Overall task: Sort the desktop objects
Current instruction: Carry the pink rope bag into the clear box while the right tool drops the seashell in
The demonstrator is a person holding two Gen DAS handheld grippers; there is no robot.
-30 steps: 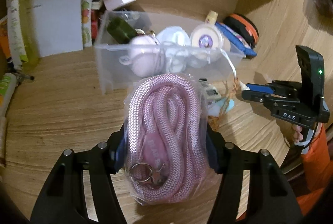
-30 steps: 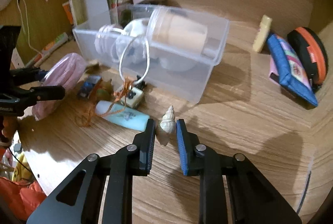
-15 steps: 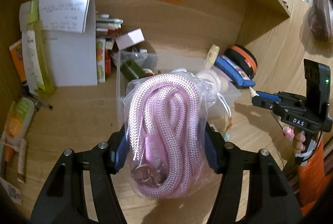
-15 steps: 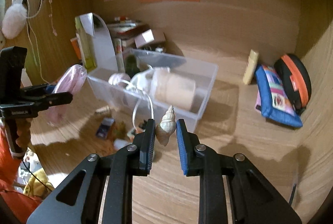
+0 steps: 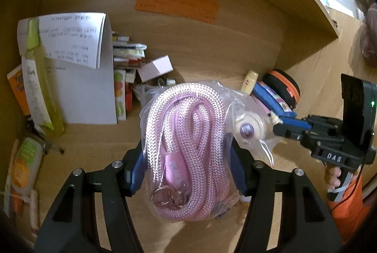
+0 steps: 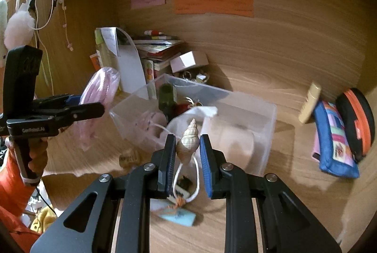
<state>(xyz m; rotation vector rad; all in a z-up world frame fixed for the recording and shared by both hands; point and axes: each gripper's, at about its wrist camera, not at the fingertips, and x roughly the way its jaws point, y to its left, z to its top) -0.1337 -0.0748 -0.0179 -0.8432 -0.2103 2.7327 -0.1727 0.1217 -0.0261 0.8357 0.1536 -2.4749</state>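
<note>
Holding two loads at once, and that's where the risk sits. The left gripper (image 5: 188,158) has its jaws clamped on the coiled pink braided rope in a clear plastic bag (image 5: 188,149), filling the centre of the left wrist view. That bag is slick film, and it bulges well past the pads; my read is it could slide out if the grip eases.

The right gripper (image 6: 187,151) has its jaws closed on the small cream spiral seashell (image 6: 188,142), centre of the right wrist view, point upward. It's a hard, tapered, rounded thing pinched only at its widest part, so it could twist or pop free on a quick tilt.

Below it stands the clear plastic storage bin (image 6: 264,116), mid-frame, already crowded: a dark green bottle (image 6: 166,95), a pale roll, a white bag with a loose white cord loop (image 6: 186,182) trailing over the front wall. That cord could snag a finger on the way in. The two grippers are also near each other over the bin, so a bump looks possible.

The surface is a wood-grain desk (image 6: 271,206), littered in the lower centre with a pale blue packet (image 6: 179,215). At the right lean a blue patchwork pouch (image 6: 334,147) and a black-and-orange round zip case (image 6: 358,116). The back panel carries pink, green and orange sticky notes (image 6: 212,1) at the upper centre, with stacked books (image 6: 157,46) and white papers on the left.
</note>
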